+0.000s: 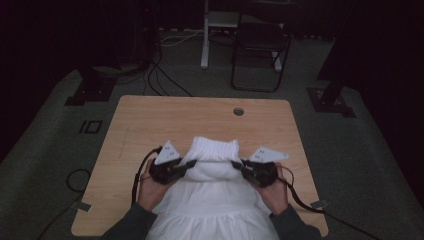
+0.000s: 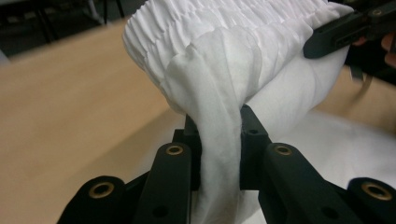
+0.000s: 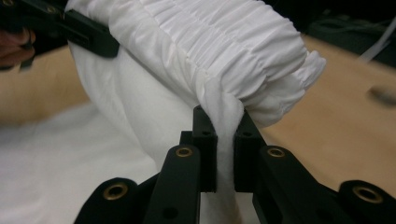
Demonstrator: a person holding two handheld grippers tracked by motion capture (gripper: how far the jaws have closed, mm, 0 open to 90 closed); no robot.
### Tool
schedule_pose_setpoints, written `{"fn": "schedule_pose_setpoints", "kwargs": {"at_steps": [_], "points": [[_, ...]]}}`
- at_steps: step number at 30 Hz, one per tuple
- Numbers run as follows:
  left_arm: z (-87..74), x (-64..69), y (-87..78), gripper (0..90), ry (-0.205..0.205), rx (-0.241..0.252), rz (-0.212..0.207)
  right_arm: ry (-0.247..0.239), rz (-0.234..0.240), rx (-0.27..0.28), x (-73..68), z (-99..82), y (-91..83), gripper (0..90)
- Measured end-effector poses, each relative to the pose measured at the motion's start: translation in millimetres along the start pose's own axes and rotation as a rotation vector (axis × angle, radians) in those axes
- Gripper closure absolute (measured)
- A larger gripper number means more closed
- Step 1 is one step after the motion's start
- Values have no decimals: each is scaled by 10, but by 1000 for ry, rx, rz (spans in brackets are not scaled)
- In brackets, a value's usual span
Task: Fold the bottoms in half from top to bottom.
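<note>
A white garment with a gathered, elastic band lies on the near half of the wooden table, its skirt part spreading toward the front edge. My left gripper is shut on the band's left side, and a fold of white cloth is pinched between its black jaws. My right gripper is shut on the band's right side, with cloth squeezed between its pads. The band is lifted and curls over between the two grippers. A hand holds each gripper from below.
The far half of the table is bare wood with a round cable hole. Beyond it stand a dark folding chair and a white desk leg. Cables run over the grey floor. Dark stand feet sit at both sides.
</note>
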State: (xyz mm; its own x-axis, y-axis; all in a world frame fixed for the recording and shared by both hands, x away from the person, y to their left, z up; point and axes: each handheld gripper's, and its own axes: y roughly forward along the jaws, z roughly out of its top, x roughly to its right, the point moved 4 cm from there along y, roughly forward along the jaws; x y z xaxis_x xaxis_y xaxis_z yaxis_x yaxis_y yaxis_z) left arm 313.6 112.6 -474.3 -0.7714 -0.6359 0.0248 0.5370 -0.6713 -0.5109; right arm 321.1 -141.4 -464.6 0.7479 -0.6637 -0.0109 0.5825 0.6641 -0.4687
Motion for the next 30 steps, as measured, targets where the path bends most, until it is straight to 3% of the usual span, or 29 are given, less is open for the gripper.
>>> {"fn": "schedule_pose_setpoints", "kwargs": {"at_steps": [1,2,4,5,7,8,9,10,12,16,17,20,24,27,28,30], "points": [[-122,49,13,780,-7,-24,-15,-14,-5,-21,-74,-143,17,827],[-122,49,13,779,-7,-24,-15,-12,-5,-38,-130,-264,39,828],[-485,147,110,778,-42,-108,-15,-6,12,-83,-216,-480,111,827],[-574,163,155,778,-61,-130,-21,-12,13,-125,-266,-626,181,826],[-796,190,271,781,-89,-195,-27,-22,6,-186,-307,-818,297,826],[-796,190,271,782,-89,-195,-27,-22,6,-186,-307,-818,297,826],[-970,181,374,781,-109,-237,-24,3,18,-232,-313,-964,410,826],[-1006,154,401,780,-127,-236,-32,5,18,-250,-310,-1002,448,826],[-1020,94,431,779,-161,-228,-48,18,23,-289,-305,-1065,526,826],[-989,40,472,781,-149,-230,-32,15,17,-297,-265,-1040,599,826],[-944,-7,517,781,-129,-242,-8,20,6,-297,-214,-1010,655,826],[-880,-86,602,780,-141,-244,23,11,-21,-294,-125,-961,736,827],[-785,-145,720,778,-152,-253,62,-6,-66,-290,94,-860,908,831],[-714,-209,807,772,-135,-266,83,28,-67,-291,335,-755,1077,831],[-714,-209,807,773,-135,-266,83,28,-67,-291,335,-755,1077,831],[-622,-388,919,774,-113,-286,107,44,-84,-308,447,-671,1189,829]]}}
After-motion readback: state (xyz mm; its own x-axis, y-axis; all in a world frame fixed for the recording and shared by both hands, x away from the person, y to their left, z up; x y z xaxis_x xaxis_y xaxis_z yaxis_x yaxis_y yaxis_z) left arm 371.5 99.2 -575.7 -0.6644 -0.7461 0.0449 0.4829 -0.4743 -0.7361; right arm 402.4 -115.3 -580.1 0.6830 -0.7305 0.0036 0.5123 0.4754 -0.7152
